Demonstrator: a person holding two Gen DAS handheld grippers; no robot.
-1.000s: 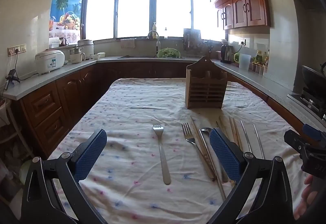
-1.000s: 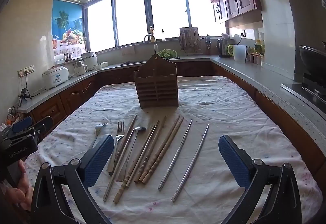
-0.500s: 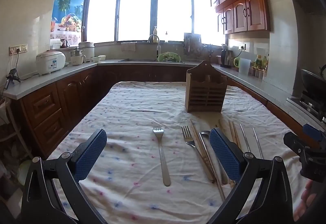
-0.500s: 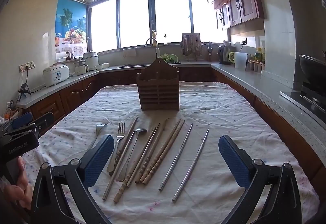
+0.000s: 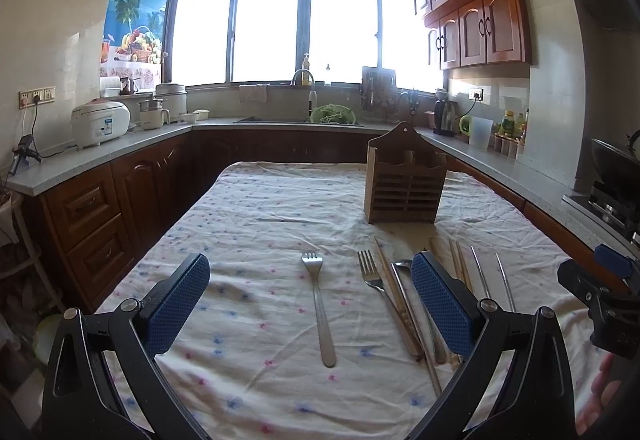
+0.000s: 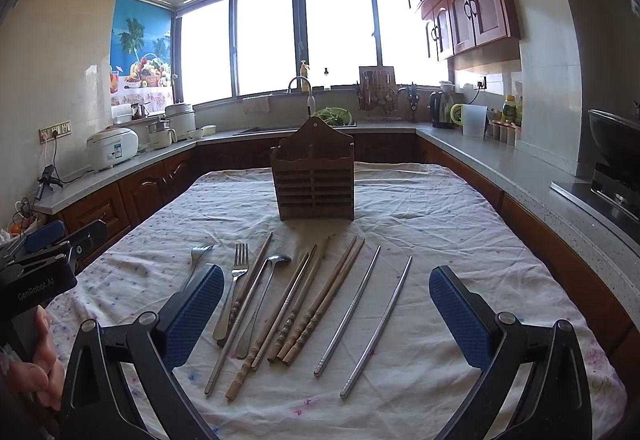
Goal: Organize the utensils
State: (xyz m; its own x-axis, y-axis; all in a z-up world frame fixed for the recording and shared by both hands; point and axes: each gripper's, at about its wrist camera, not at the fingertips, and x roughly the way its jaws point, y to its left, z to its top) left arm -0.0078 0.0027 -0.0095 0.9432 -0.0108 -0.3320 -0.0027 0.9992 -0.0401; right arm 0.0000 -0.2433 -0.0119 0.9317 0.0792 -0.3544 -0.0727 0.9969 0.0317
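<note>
Steel forks (image 5: 318,304), wooden chopsticks (image 6: 316,304) lay before slatted brown wooden holder (image 6: 314,176) on floral tablecloth (image 6: 440,208), left gripper (image 5: 310,304) and right gripper (image 6: 326,314) hovered spread wide, grasping nothing.

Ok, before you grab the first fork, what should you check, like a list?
1. Left gripper open: ok.
2. Right gripper open: ok.
3. Lone fork lies apart from the other utensils, between the left fingers: ok.
4. Wooden utensil holder upright on the tablecloth: ok.
5. Holder's slots free: cannot tell, tops hidden.
6. Metal chopsticks clear of the wooden chopsticks: ok.
</note>
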